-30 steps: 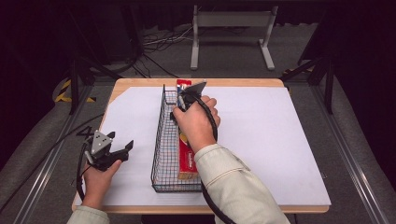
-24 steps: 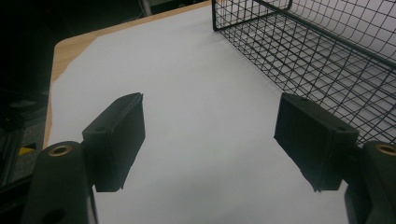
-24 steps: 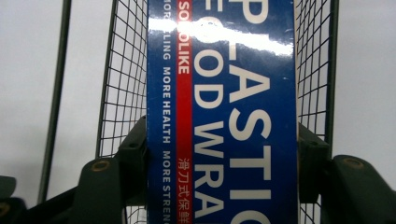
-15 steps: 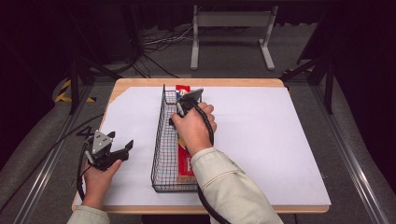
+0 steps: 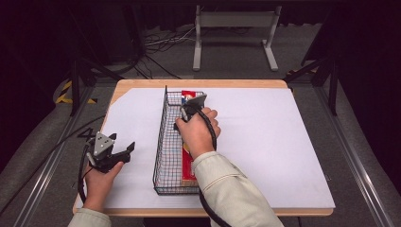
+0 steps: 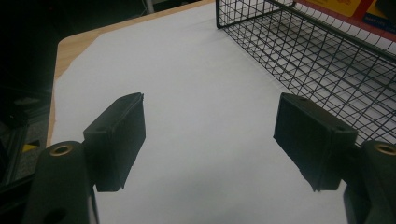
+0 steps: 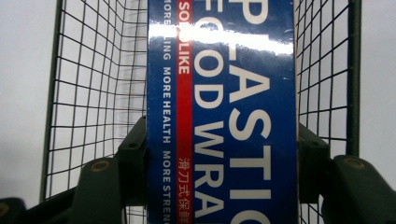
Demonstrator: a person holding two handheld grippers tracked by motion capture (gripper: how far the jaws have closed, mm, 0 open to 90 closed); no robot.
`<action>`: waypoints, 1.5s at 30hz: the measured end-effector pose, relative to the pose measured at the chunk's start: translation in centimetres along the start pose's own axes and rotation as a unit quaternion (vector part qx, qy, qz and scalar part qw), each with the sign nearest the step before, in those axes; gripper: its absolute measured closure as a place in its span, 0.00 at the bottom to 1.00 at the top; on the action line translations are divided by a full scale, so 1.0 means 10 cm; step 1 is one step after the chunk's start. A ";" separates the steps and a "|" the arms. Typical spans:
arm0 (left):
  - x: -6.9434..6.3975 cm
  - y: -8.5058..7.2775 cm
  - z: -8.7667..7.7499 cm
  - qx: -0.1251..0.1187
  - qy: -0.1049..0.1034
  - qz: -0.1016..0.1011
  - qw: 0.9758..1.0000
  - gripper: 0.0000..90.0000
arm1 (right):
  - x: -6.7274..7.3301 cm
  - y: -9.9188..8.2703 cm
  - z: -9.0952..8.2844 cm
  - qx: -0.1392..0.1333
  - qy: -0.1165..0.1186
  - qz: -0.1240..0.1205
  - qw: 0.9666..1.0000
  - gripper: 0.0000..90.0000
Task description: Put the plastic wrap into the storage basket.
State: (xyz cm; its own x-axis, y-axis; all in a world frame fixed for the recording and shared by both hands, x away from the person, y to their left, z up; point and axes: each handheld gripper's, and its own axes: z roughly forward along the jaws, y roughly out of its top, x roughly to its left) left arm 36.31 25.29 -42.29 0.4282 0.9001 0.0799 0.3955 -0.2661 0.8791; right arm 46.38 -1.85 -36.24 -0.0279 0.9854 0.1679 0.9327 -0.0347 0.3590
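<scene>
- Two tools were in use over a worktop (image 5: 283,156) covered with a white sheet.
- In the high view, the right tool (image 5: 193,105) reached down into the far part of a long black wire basket (image 5: 161,156) that stood lengthwise near the middle of the worktop, a little to the left.
- A long box of plastic food wrap (image 7: 233,112), blue with white lettering and a red stripe, lay lengthwise inside the basket; its red and yellow side showed in the high view (image 5: 188,163).
- In the right gripper view, the right tool (image 7: 222,154) had one black jaw on each long side of the box, and both pads sat flush against its sides, pinching the box.
- The basket's wire walls rose on either side of the box in that view, with the white sheet beyond them.
- The left tool (image 5: 124,150) was held over the near left part of the worktop, left of the basket and apart from it.
- In the left gripper view, the left tool (image 6: 210,140) had its jaws spread wide with bare white sheet between them, and the basket's corner stood at the upper right.
</scene>
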 end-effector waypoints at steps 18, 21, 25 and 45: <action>0.02 -0.01 0.00 0.000 0.002 -0.007 1.000 0.28 | 0.02 -0.04 0.19 0.012 -0.018 0.001 1.000 0.44; 0.02 -0.01 0.00 -0.001 0.003 -0.006 1.000 0.28 | 0.04 -0.04 0.20 0.018 -0.024 0.000 1.000 0.44; 0.04 -0.01 -0.01 -0.002 0.005 -0.009 1.000 0.28 | 0.03 -0.04 0.21 0.019 -0.025 0.006 0.999 0.44; 0.05 -0.01 -0.02 -0.005 0.005 -0.010 1.000 0.27 | 0.06 -0.04 0.27 0.033 -0.049 -0.003 0.998 0.43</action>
State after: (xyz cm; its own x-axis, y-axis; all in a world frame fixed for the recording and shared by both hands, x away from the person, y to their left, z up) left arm 36.31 25.82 -42.23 0.4119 0.9087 0.0680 0.3956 -0.2456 0.8850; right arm 46.97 -0.77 -38.75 -0.0018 0.9972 0.0745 0.9543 -0.0205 0.2980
